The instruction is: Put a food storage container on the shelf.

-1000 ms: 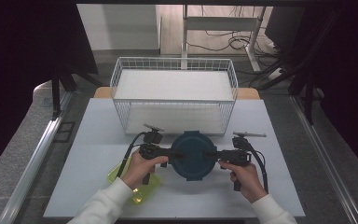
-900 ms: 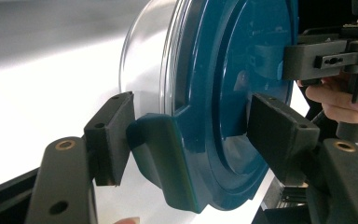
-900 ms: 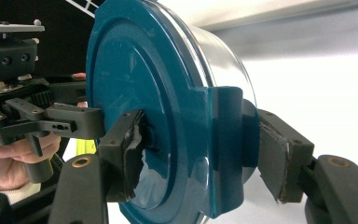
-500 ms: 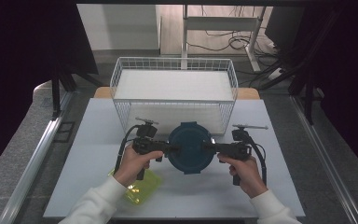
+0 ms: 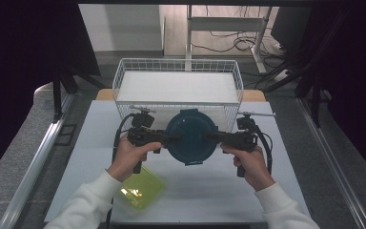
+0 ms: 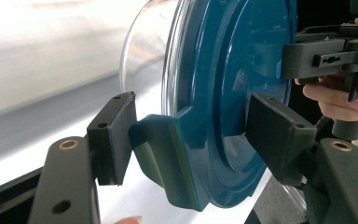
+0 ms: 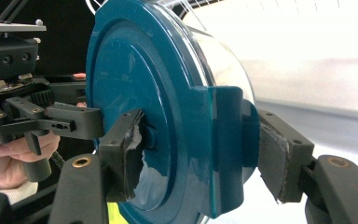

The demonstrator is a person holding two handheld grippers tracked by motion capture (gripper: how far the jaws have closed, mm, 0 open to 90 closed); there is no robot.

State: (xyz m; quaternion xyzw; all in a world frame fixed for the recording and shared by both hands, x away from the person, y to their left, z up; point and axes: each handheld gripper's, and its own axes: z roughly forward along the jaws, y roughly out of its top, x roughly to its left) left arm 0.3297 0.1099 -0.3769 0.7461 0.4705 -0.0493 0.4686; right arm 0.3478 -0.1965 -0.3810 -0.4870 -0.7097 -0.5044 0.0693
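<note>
The round container with a dark teal lid [image 5: 191,136] is held up above the white table [image 5: 100,138], just in front of the wire basket [image 5: 124,83], its lid facing up in the high view. It hangs between the two grippers, one on each side. The left gripper [image 5: 169,138] clamps the lid's left clip; in the left gripper view its pads sit on either side of that teal clip [image 6: 168,163], one pad touching the clip's outer face, the other against the lid's top. The right gripper [image 5: 213,139] grasps the opposite clip, and in the right gripper view its worn pads press the lid's top and the clip [image 7: 228,140] from both sides. The container's clear body [image 6: 144,60] shows behind the lid. Nearer than the basket, below the person's left hand [image 5: 128,160], a yellow-green container [image 5: 143,188] lies on the table.
</note>
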